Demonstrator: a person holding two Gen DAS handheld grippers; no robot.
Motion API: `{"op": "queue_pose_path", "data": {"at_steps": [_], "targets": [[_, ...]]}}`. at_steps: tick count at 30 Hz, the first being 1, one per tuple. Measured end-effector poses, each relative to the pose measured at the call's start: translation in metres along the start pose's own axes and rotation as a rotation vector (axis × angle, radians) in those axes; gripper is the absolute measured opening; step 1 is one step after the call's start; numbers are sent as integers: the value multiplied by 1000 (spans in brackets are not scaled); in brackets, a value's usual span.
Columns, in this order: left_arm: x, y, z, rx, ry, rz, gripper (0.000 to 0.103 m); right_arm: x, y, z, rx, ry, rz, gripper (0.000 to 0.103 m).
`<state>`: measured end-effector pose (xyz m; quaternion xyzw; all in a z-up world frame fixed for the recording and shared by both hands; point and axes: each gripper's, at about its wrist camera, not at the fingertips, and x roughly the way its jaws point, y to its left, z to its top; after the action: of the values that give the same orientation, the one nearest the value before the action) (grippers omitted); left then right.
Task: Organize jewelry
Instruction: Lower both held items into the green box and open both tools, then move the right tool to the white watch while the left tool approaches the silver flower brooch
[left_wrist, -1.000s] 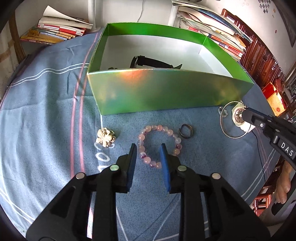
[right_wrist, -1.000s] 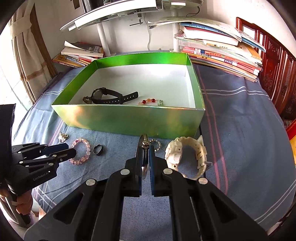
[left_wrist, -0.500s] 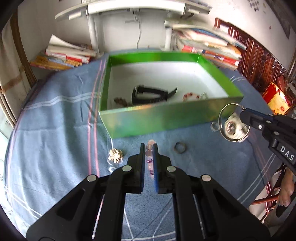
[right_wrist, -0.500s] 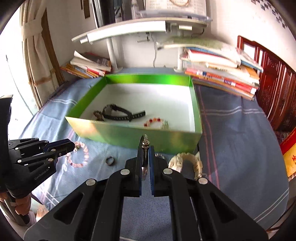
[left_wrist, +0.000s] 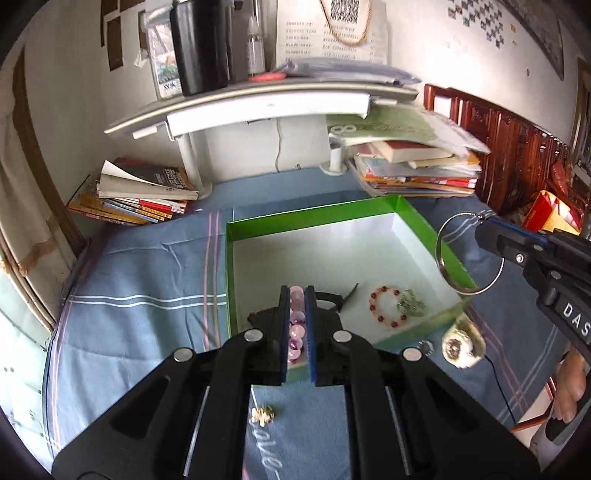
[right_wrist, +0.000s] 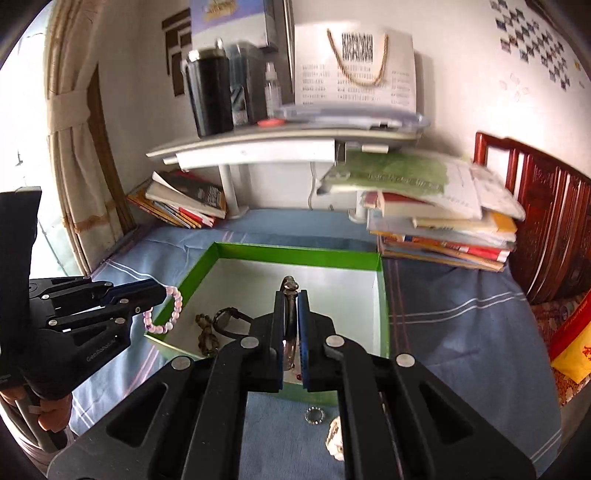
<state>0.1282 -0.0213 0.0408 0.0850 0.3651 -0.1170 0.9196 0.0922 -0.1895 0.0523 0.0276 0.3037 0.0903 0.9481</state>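
My left gripper (left_wrist: 296, 295) is shut on a pink bead bracelet (left_wrist: 296, 325) and holds it raised over the near wall of the green box (left_wrist: 295, 218); the bracelet also shows in the right wrist view (right_wrist: 173, 306). My right gripper (right_wrist: 291, 295) is shut on a silver bangle (right_wrist: 289, 291), held in the air above the box's right side; the bangle shows in the left wrist view (left_wrist: 448, 254). Inside the box lie a black watch (right_wrist: 229, 319), a red bead bracelet (left_wrist: 388, 308) and a small silver chain (left_wrist: 410, 304).
On the blue cloth in front of the box lie a gold flower brooch (left_wrist: 263, 413), a small ring (right_wrist: 314, 415) and a white watch (left_wrist: 461, 347). Book stacks (left_wrist: 136, 199) (right_wrist: 443, 229) stand behind the box, under a white shelf (left_wrist: 266, 103).
Both grippers have risen high above the table. The left one closed on the pink bracelet and lifted it; the right one carried the bangle up and over the box.
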Motion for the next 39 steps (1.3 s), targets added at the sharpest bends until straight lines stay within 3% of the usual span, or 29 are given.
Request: {"op": "queue_pose_path", "data": {"at_steps": [4, 10, 12, 14, 18, 21, 26, 30, 34, 39], "targets": [[31, 13, 14, -27, 42, 21, 8, 45, -1, -4, 17, 97, -5, 7], [71, 25, 41, -41, 63, 54, 9, 89, -5, -1, 66, 147, -23, 7], [84, 25, 42, -44, 84, 46, 9, 99, -8, -2, 88, 173, -7, 15], [99, 27, 38, -55, 128, 37, 9, 97, -11, -4, 110, 177, 19, 44], [95, 34, 24, -81, 142, 55, 16, 65, -18, -8, 91, 120, -26, 46], [68, 40, 6, -88, 120, 120, 23, 34, -32, -16, 91, 96, -74, 46], [13, 45, -36, -105, 68, 150, 39, -1, -70, -42, 136, 165, -147, 46], [-1, 54, -74, -139, 107, 132, 40, 4, -78, -75, 105, 272, -174, 46], [13, 55, -103, -155, 193, 117, 40, 27, -85, -101, 120, 369, -168, 46], [35, 49, -117, -145, 257, 83, 43, 42, -81, -112, 129, 398, -143, 46]]}}
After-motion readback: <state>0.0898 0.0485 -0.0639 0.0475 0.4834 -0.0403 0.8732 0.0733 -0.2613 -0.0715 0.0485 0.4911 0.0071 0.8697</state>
